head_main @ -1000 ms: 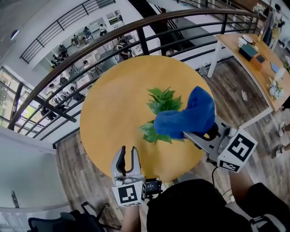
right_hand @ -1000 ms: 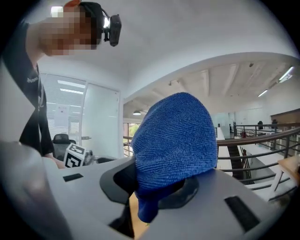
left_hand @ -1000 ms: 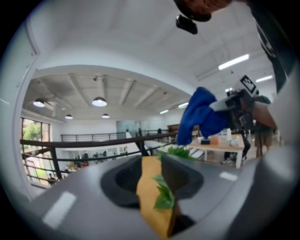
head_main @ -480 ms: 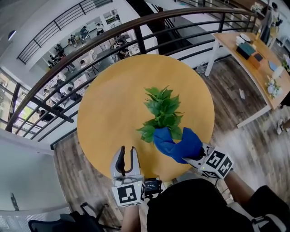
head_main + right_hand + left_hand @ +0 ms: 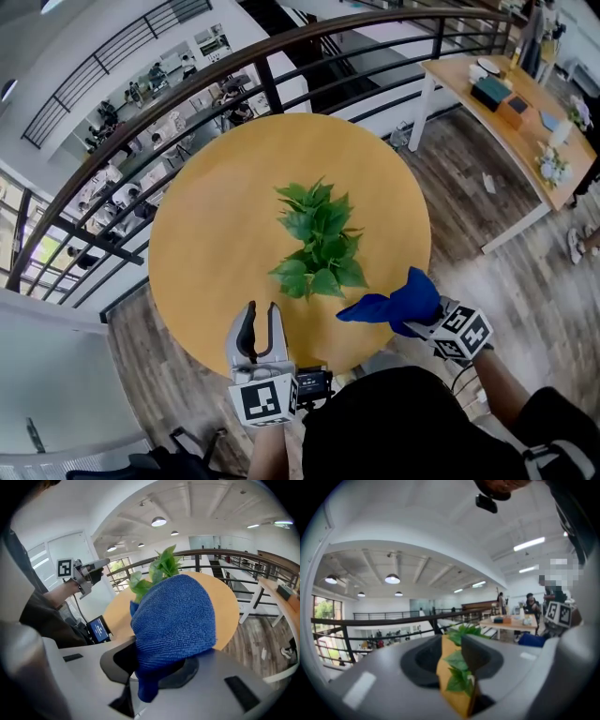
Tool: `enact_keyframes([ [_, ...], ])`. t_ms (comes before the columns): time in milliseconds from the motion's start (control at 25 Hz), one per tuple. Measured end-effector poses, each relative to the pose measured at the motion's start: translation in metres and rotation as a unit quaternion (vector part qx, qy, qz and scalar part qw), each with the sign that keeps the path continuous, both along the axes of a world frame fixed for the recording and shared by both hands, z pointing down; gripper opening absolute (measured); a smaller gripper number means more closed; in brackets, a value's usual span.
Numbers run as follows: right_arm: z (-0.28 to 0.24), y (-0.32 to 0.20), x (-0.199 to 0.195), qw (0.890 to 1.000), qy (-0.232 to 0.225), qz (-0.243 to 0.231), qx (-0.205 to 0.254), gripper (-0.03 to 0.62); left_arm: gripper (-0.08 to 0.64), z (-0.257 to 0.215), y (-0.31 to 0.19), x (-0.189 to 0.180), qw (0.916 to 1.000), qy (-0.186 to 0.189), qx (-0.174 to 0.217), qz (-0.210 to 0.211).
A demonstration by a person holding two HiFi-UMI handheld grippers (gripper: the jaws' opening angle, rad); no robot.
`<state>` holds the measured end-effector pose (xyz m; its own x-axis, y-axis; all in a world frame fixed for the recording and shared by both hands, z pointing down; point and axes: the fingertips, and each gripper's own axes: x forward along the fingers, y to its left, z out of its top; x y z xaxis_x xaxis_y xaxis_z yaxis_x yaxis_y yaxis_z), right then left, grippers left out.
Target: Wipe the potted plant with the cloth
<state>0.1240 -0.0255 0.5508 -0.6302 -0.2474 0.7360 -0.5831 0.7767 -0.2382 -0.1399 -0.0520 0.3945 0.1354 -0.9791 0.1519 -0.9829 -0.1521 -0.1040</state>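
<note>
A green leafy potted plant [image 5: 317, 246] stands near the middle of the round yellow table [image 5: 216, 234]; its pot is hidden under the leaves. My right gripper [image 5: 415, 316] is shut on a blue cloth [image 5: 389, 303] at the table's near right edge, just clear of the leaves. In the right gripper view the cloth [image 5: 176, 616] bulges over the right gripper [image 5: 154, 667], with the plant [image 5: 159, 569] behind it. My left gripper [image 5: 260, 325] hovers at the near edge, left of the plant. It is open by a narrow gap and holds nothing; leaves [image 5: 459, 667] show through the gap.
A dark metal railing [image 5: 187, 89] curves behind the table, with a drop to a lower floor beyond. A wooden desk [image 5: 506, 103] carrying small items stands at the far right. A small lit screen [image 5: 314, 382] sits close to my body, below the table edge.
My right gripper has drawn the cloth off the plant, back toward the near right edge of the table, so the leaves are uncovered. The left gripper has stayed put.
</note>
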Motion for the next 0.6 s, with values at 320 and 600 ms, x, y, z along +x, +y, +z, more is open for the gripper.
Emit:
enact_keyframes([
  [320, 0.084, -0.027, -0.006, 0.999, 0.038, 0.026, -0.026, 0.119, 0.126, 0.002, -0.005, 0.005, 0.9999, -0.007, -0.007, -0.004],
  [600, 0.142, -0.051, -0.017, 0.99, 0.134, -0.013, -0.041, 0.338, 0.126, 0.004, -0.004, 0.0, 0.9995, -0.018, -0.016, -0.019],
])
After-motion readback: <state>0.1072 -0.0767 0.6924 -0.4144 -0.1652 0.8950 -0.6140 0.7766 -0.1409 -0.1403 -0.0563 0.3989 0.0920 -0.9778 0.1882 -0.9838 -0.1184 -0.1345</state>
